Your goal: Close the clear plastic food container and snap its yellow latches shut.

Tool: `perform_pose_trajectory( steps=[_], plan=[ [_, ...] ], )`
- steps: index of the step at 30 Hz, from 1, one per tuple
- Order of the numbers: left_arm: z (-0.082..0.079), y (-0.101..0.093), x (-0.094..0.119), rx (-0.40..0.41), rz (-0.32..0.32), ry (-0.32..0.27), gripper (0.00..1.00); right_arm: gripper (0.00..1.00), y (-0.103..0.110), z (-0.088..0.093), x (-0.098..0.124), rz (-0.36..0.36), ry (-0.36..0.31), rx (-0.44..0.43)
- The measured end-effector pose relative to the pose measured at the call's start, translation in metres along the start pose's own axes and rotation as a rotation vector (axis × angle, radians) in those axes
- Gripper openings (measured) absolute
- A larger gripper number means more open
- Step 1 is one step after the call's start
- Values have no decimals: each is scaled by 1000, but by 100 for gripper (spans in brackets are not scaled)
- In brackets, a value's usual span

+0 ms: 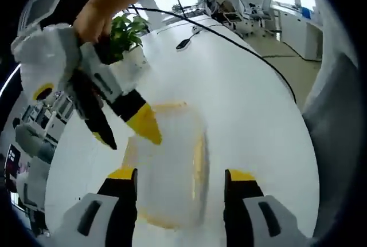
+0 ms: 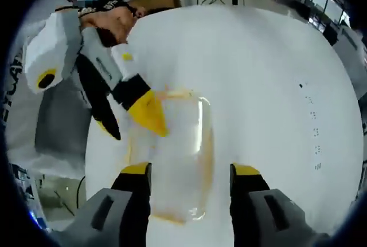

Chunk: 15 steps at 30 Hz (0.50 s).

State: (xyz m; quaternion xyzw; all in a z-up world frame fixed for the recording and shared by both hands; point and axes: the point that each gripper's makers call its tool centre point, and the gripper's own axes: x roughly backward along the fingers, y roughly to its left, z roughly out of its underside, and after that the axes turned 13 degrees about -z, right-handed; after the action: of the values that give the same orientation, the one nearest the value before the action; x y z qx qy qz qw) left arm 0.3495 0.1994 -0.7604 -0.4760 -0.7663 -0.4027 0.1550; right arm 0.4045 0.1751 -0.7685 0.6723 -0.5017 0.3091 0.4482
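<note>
**Both grippers open over the container**

Left gripper view: left gripper [image 1: 180,181] has its jaws apart, yellow tips rising on either side of the container [image 1: 169,167]. Container sits between and just ahead of the jaws, on the white table [image 1: 252,115]. Picture is blurred there; cannot tell whether either jaw touches the plastic. A yellow latch [image 1: 198,164] runs along the container side nearer the right-hand jaw. Right gripper [image 1: 129,126] enters from the left, held in a hand [image 1: 94,18]; one yellow tip lies over the container's far left corner, the black jaw off to the side of it, jaws apart. Beyond it, a plant [image 1: 127,29]. A black cable [image 1: 241,46] crosses the table far ahead.

Right gripper view: right gripper [image 2: 191,178] jaws apart, straddling the near part of the container [image 2: 172,155]; contact cannot be told. Latch [image 2: 207,149] on the side toward the right-hand jaw. Left gripper [image 2: 132,124] comes in from the left, yellow tip over the container's far left corner, jaws apart.
</note>
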Motion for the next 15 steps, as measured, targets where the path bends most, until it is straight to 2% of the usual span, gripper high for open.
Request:
perform_pose_trajectory(
  steps=[2, 3, 4, 5, 6, 8, 10, 13, 15],
  plan=[
    [2, 9, 2, 22, -5, 2, 67, 69, 8, 9, 4, 14, -16, -7],
    [6, 11, 2, 26, 2, 19, 72, 72, 11, 11, 4, 26, -32, -8],
    [15, 15, 2, 16, 3, 73, 76, 76, 14, 15, 5, 41, -41, 1],
    [19, 22, 1, -8, -20, 94, 79, 80, 17, 19, 4, 47, -43, 9],
    [19, 25, -1, -18, -20, 90, 80, 83, 21, 25, 3, 53, -46, 11],
    [18, 27, -5, 19, 7, 88, 84, 85, 26, 32, 1, 53, -49, 8],
    [22, 26, -9, 53, 49, 113, 88, 88, 31, 38, -2, 44, -66, -3],
    [35, 25, -14, -3, 80, 171, 91, 91, 32, 45, -6, 57, -85, -25],
    [36, 25, -19, 1, 91, 179, 91, 92, 35, 48, -10, 45, -98, -35]
  ],
)
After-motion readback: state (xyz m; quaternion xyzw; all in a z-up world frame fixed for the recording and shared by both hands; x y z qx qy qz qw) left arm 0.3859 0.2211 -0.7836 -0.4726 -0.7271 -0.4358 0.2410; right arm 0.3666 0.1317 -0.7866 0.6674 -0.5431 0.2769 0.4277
